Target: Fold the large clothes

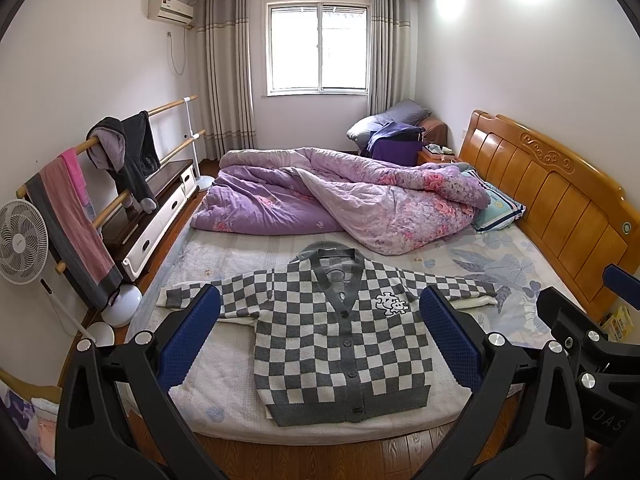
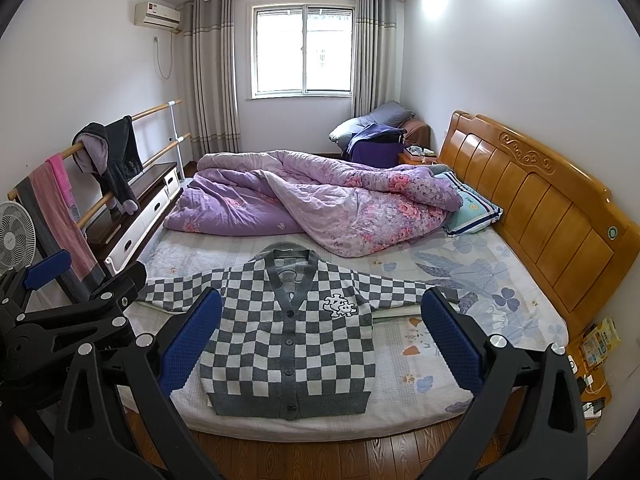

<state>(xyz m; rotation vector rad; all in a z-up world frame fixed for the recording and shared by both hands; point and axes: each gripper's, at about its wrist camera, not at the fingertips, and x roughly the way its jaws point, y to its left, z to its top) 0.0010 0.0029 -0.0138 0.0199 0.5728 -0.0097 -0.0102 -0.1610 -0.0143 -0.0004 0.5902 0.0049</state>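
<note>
A grey-and-white checkered cardigan lies flat, face up and buttoned, on the near part of the bed, sleeves spread to both sides. It also shows in the right wrist view. My left gripper is open and empty, held above the floor in front of the bed's edge. My right gripper is open and empty too, beside the left one. Each gripper shows at the other view's edge. Neither touches the cardigan.
A crumpled purple floral quilt lies across the far half of the bed. A wooden headboard is on the right. A rail with hanging clothes, a fan and a low cabinet stand on the left. Wood floor lies below.
</note>
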